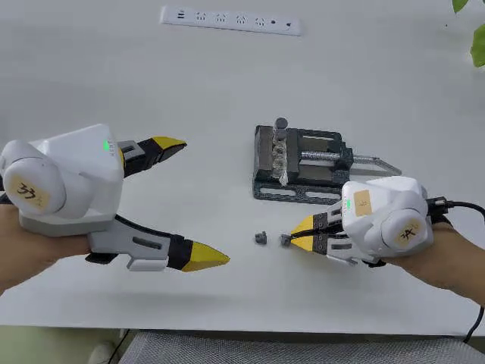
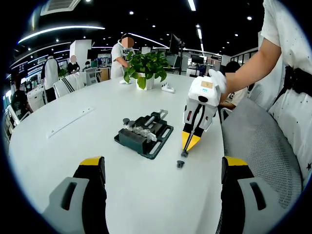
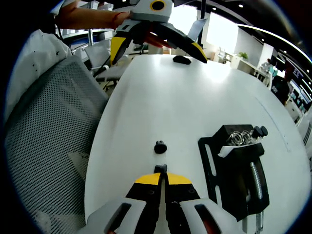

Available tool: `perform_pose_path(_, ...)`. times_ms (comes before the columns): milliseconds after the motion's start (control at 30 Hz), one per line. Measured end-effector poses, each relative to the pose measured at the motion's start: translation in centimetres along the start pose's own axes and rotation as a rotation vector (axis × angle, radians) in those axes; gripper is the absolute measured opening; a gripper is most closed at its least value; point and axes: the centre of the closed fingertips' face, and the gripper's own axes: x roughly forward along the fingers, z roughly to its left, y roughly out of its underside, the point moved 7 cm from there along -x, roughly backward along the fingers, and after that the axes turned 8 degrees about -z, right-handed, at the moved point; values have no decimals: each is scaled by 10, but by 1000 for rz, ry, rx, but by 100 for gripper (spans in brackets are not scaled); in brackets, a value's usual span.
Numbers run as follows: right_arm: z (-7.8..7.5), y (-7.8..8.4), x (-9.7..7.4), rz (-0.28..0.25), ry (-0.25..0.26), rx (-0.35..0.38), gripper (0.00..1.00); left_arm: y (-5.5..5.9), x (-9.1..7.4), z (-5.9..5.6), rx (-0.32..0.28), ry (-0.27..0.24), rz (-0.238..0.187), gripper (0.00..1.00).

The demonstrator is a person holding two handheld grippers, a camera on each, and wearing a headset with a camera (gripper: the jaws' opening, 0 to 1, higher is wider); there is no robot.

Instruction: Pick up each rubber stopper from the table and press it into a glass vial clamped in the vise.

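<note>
Down low at the near right of the table [image 1: 151, 68], the right gripper [image 1: 294, 236], tips pointed left, just in front of the vise [image 1: 303, 186]. Jaws pinched almost fully together, a small dark rubber stopper [image 1: 286, 240] nipped between the yellow tips. Same story in the right gripper view: tips closed down to a sliver, stopper poking out just past them [image 3: 161, 168].

Just left of that, a second stopper [image 1: 261, 238] loose on the table. Close to the held one but apart from it, not touched by either jaw. Straight ahead of the closed tips in the right gripper view [image 3: 160, 146], near.

Beyond the right gripper, the vise flat on the table, glass vials [image 1: 280, 159] upright in a row in its clamp. At the far end of that row, a dark round top [image 1: 282, 123]; too small to say whether a seated stopper.

Over on the left, the left gripper [image 1: 193, 201], spread wide, nothing between its jaws. Well apart from both stoppers and from the vise. In the left gripper view, second stopper on the table out ahead [image 2: 180, 164], right gripper tips-down just beyond it [image 2: 189, 144], vise further off to the left [image 2: 144, 134].

At the far edge of the table, a white power strip [image 1: 231, 20]; green plant leaves [image 1: 477, 42] in the far right corner.
</note>
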Motion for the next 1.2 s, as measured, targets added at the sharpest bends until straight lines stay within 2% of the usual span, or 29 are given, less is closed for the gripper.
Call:
perform_pose_path(500, 2, 0, 0, -14, 25, 18, 0, -1, 1, -1, -1, 2, -4, 99)
perform_pose_path(733, 3, 0, -6, -31, 49, 45, 0, -1, 2, -1, -2, 3, -6, 99)
perform_pose_path(900, 1, -2, -15, -65, 82, 86, 0, -3, 4, -1, -2, 2, -13, 99)
perform_pose_path(1100, -4, -15, -33, -154, 162, 159, 0, -9, 7, -3, -2, -1, -27, 99)
perform_pose_path(1200, -8, -23, -43, -207, 211, 190, 0, -15, 10, -3, -3, -8, -50, 99)
